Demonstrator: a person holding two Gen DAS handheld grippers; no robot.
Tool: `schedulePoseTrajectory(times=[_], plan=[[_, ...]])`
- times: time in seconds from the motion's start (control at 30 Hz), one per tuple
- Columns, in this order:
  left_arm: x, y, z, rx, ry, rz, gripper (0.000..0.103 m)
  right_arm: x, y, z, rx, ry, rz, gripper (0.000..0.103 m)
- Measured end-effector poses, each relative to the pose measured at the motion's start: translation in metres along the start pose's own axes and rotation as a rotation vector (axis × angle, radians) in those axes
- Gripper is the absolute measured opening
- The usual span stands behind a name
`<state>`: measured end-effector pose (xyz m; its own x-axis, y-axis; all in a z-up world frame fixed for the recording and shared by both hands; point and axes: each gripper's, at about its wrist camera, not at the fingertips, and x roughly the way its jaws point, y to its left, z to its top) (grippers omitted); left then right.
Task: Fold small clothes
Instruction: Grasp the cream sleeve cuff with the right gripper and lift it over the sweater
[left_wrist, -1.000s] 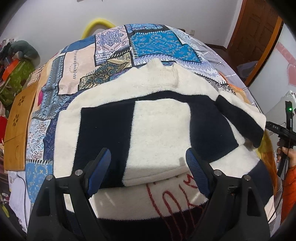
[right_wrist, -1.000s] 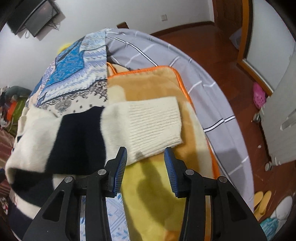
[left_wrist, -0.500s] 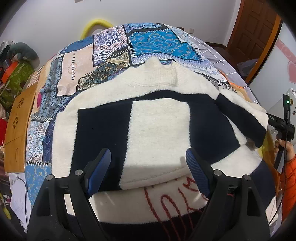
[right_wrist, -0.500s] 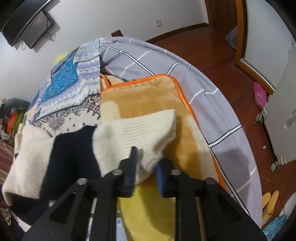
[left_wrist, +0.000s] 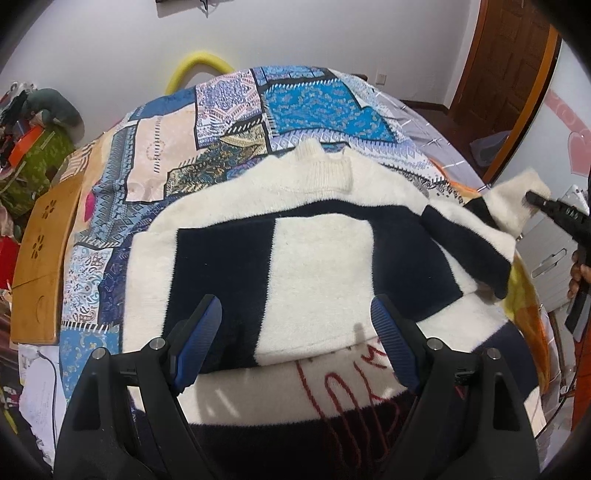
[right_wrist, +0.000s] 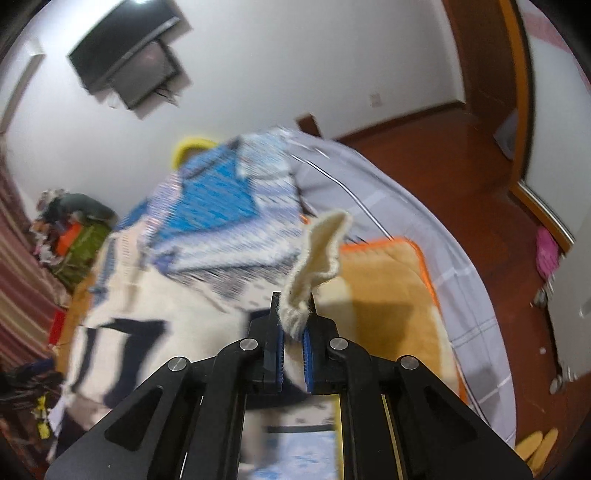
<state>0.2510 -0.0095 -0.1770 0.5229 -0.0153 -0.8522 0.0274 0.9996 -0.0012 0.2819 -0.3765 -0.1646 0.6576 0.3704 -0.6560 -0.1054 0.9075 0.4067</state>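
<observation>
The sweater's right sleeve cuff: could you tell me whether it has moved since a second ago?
Yes. The cuff, pinched in the right gripper, has lifted off the orange blanket.

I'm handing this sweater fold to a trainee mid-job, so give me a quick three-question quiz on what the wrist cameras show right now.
1. True or false: the right gripper is shut on the cream sleeve cuff.
2. The left gripper is: A) shut on the collar; B) open above the sweater; C) out of view.
3. Fill in: the folded-over sleeve lying across the sweater's front is cream and ____.

Key
1. True; the ribbed cuff sticks up between its pads.
2. B; its blue pads stand wide apart with nothing between them.
3. Navy; that sleeve has a dark block beside a cream one.
</observation>
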Motion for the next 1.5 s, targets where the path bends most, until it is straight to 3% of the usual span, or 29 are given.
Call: schedulePoseTrajectory(times=[0.37,0.73,1.1,1.5], plan=[[-0.040,0.022,-0.010,-0.036,-0.082,-0.016,0.083,-0.045,0.123,0.029,-0.193,-0.093,0.180,0.007],[-0.075,0.057,-0.028,-0.094,-0.160,-0.041,0.083,-0.031,0.239,0.019,-0.358,-0.067,0.319,0.007],[-0.088,0.112,-0.051,-0.227,-0.170,-0.066,0.083,0.024,0.328,-0.029,-0.447,0.094,0.416,0.007],[-0.082,0.143,-0.072,-0.283,-0.137,-0.018,0.083,0.095,0.346,-0.085,-0.411,0.345,0.395,0.011]])
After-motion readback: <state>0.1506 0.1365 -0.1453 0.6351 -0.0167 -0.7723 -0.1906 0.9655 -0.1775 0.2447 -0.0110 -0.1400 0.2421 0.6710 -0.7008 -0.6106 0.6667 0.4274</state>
